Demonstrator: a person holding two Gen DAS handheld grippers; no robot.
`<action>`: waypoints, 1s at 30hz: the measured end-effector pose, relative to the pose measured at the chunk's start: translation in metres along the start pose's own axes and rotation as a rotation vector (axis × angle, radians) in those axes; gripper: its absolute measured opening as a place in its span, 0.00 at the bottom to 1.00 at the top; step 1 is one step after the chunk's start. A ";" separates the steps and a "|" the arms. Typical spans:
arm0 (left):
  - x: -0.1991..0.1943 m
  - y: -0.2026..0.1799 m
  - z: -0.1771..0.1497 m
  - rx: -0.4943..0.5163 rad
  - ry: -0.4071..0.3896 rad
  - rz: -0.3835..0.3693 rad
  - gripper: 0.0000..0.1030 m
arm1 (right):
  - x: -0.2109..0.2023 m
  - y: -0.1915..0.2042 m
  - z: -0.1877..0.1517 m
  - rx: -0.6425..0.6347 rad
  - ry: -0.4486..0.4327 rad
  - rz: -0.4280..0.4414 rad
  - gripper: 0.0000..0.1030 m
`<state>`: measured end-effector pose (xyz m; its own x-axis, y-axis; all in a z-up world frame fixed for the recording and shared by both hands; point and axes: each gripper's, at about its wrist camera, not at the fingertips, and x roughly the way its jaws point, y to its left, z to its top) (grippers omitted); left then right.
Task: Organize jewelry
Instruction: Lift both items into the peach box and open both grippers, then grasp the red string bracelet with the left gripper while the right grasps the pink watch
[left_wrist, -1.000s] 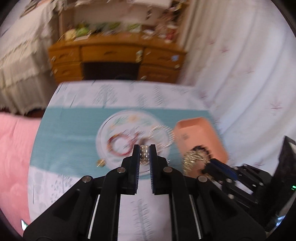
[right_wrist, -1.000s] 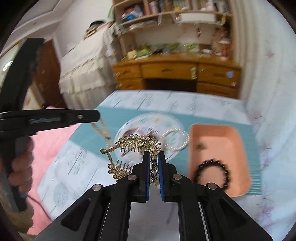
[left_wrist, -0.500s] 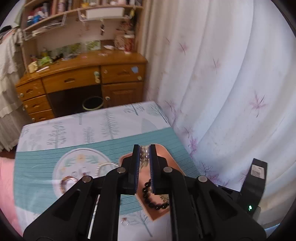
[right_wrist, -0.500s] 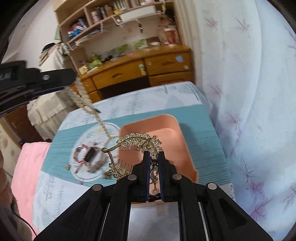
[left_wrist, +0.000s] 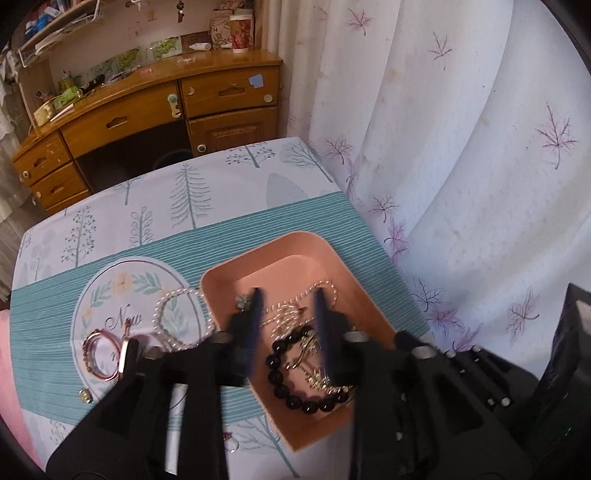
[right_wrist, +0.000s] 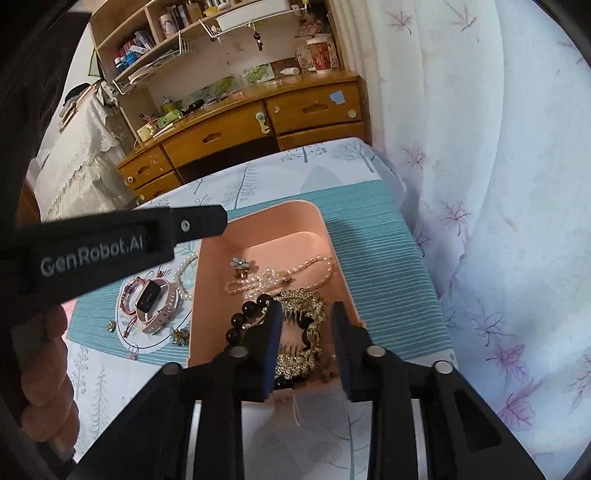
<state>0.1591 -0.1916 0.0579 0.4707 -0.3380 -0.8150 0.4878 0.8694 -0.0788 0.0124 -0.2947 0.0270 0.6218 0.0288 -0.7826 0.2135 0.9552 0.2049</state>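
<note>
On the tree-print bench (left_wrist: 192, 192), our left gripper (left_wrist: 288, 299) and right gripper (right_wrist: 304, 314) gape wide above the pink tray (right_wrist: 347, 280), gold comb (right_wrist: 303, 325) lying inside.

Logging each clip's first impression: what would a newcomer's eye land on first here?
The shallow salmon-pink plastic tray on the teal-striped cloth, piled with an ornate gold hair comb, a black bead bracelet and a pale pearl strand. Both grippers, right and left, hover over it, jaws open. Left of the tray lies a pink-strapped smartwatch.
</note>
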 end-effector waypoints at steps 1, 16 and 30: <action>-0.006 0.004 -0.003 -0.006 -0.010 0.002 0.47 | -0.004 0.001 -0.001 -0.007 -0.005 0.000 0.30; -0.103 0.115 -0.069 -0.124 0.005 0.143 0.47 | -0.078 0.068 0.007 -0.110 0.031 0.166 0.35; -0.124 0.222 -0.076 -0.241 0.036 0.263 0.47 | -0.032 0.196 0.059 -0.296 0.207 0.249 0.37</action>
<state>0.1530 0.0704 0.0977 0.5285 -0.0819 -0.8450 0.1638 0.9865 0.0069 0.0785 -0.1260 0.1271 0.4564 0.2985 -0.8382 -0.1677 0.9540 0.2484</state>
